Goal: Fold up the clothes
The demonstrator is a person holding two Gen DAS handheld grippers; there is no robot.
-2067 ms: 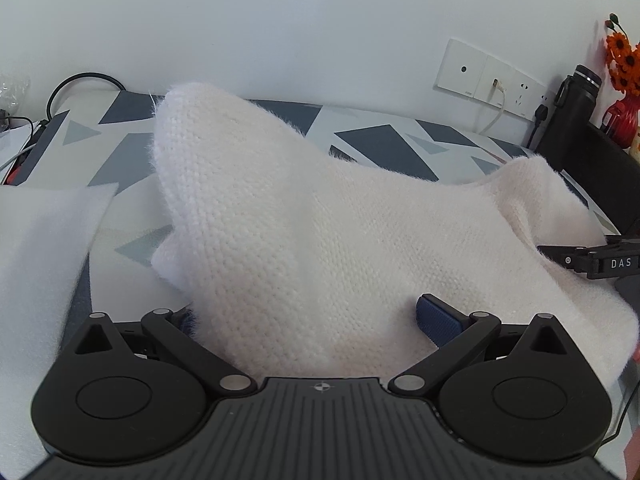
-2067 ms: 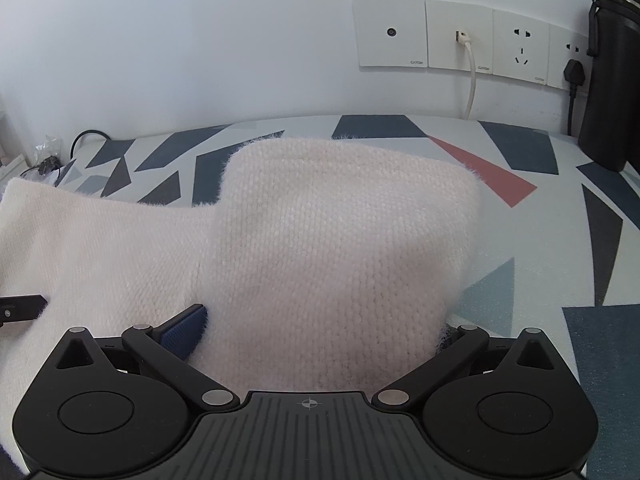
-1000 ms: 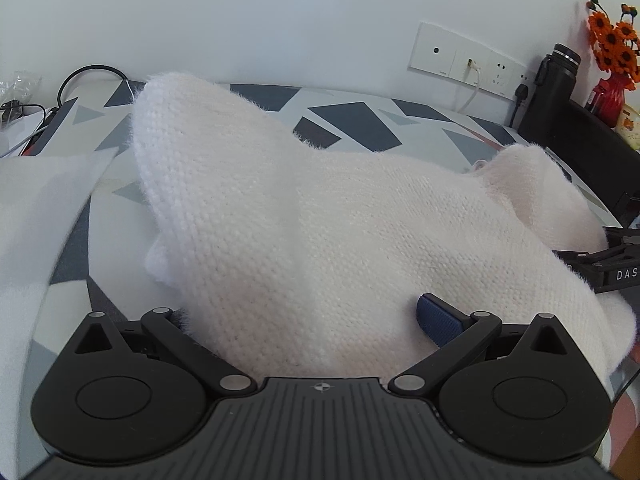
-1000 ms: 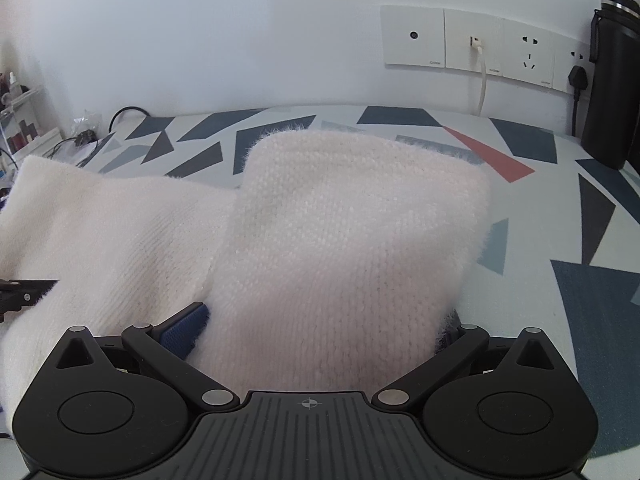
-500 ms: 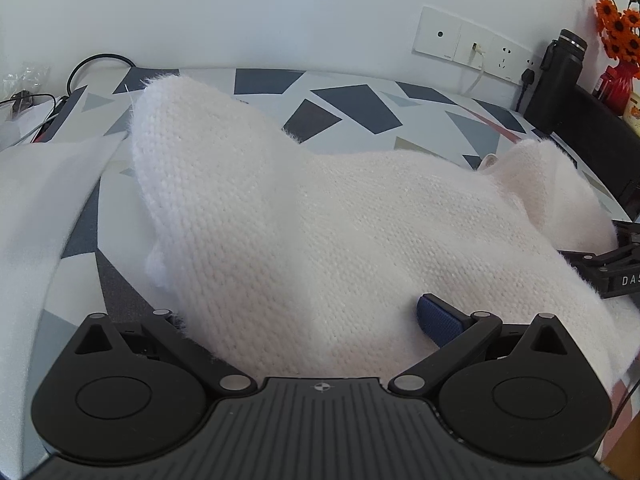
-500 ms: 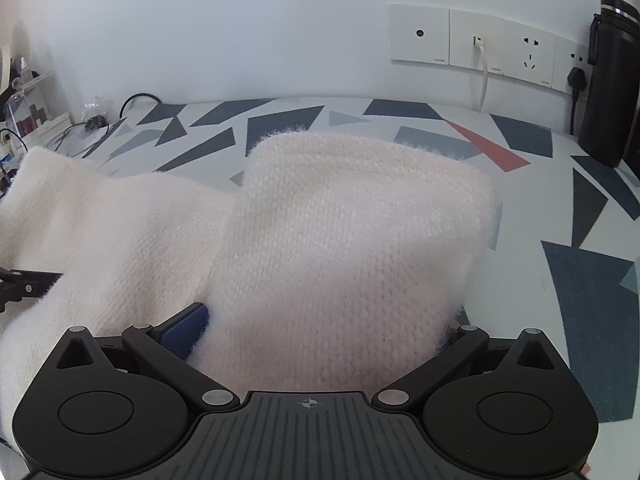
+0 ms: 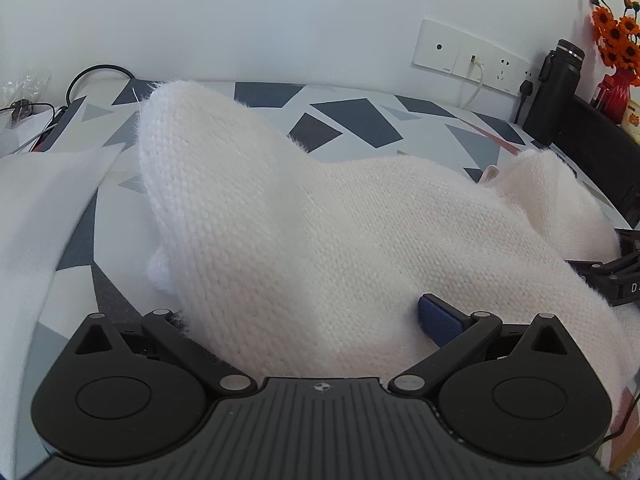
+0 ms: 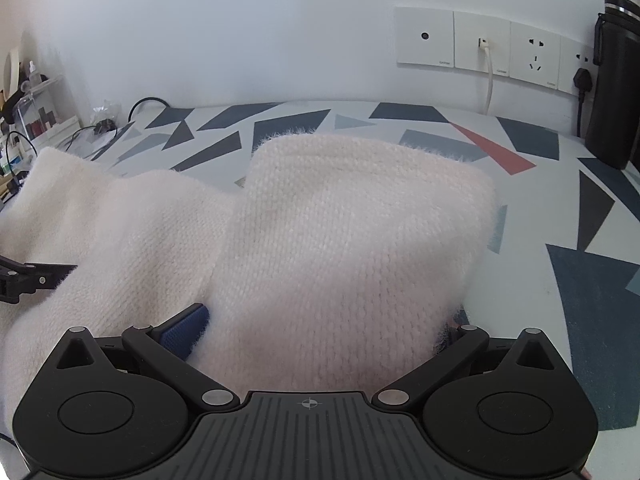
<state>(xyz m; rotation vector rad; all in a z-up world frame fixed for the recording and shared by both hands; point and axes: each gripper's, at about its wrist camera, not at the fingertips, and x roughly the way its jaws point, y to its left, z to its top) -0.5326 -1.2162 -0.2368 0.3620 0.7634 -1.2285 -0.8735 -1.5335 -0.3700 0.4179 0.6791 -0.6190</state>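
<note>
A white fuzzy knit sweater is humped up over a table with a geometric-patterned cover. My left gripper is shut on a thick bunch of it. Only one blue pad shows; the fingertips are buried in the knit. In the right wrist view the same sweater fills my right gripper, which is shut on another bunch, with one blue pad showing. Each gripper appears at the edge of the other's view: the right gripper and the left gripper.
A flat white cloth lies at the left. A black flask stands by the wall sockets at the back right, near orange flowers in a red vase. Cables lie at the back left.
Both grippers have drawn back from the wall with the sweater still in them, so more of the patterned table shows behind it. The hold on the sweater looks unchanged.
</note>
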